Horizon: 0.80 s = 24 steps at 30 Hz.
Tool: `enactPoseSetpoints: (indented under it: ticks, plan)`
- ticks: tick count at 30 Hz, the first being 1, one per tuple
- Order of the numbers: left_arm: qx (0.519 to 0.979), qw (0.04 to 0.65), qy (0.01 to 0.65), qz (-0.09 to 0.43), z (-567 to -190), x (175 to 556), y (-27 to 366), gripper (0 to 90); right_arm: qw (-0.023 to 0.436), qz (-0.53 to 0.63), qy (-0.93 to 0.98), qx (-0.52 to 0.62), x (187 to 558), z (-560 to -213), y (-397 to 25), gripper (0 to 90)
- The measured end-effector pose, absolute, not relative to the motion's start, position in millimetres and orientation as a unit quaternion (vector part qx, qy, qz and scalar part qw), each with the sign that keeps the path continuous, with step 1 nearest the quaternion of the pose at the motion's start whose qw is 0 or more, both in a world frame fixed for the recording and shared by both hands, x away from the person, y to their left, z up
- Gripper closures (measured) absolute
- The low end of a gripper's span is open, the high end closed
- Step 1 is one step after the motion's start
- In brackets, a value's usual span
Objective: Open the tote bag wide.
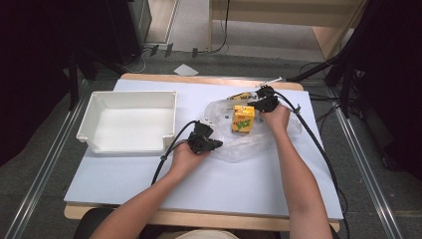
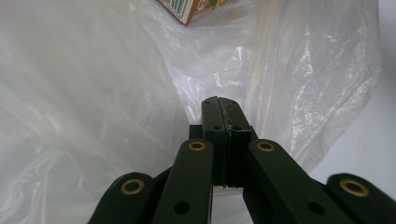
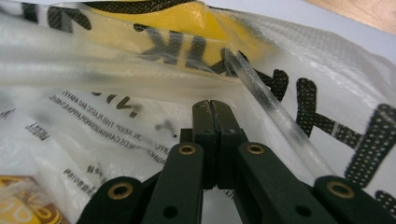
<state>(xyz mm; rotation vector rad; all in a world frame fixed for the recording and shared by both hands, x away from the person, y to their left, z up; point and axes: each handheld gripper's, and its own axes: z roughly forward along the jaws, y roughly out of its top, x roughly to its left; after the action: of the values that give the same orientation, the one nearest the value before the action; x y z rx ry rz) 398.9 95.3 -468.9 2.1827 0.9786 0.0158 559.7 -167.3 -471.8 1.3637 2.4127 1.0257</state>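
Both grippers are pinching the plastic bag (image 1: pixel 259 137) now. The left gripper (image 1: pixel 208 144) has its jaws pressed together on a fold of film at the bag's near edge, and the left gripper view shows thin plastic caught in the seam. The right gripper (image 1: pixel 263 103) is clamped the same way on the far edge, just by the printed lettering (image 3: pixel 327 112).

The bag lies mid-worktop (image 1: pixel 149 179), right of the bin (image 1: pixel 128 122), with the yellow carton (image 1: pixel 243 118) standing upright between the two grippers, seemingly inside the bag's mouth.

The risks, as I judge them: the film is slick and thin, so a hard pull could slip it from either pinch or tear it. Lifting unevenly could tip the carton over or spill it out.

The count: one bag, one carton standing, one white bin, two grippers. Something else yellow sits behind the carton, but I can't make it out.
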Motion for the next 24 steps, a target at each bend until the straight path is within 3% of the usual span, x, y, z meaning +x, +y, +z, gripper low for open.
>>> enactPoseSetpoints:
  ticks: [19,24]
  plan:
    - [0.855,0.361,0.372,-0.008,-467.6,386.0,109.3,90.0,0.134,0.339,0.799,0.478,583.0,-473.0,-164.1,90.0]
    - [0.85,0.367,0.378,-0.003,-468.2,392.1,107.5,90.0,0.125,0.337,0.798,0.484,582.1,-471.8,-163.6,90.0]
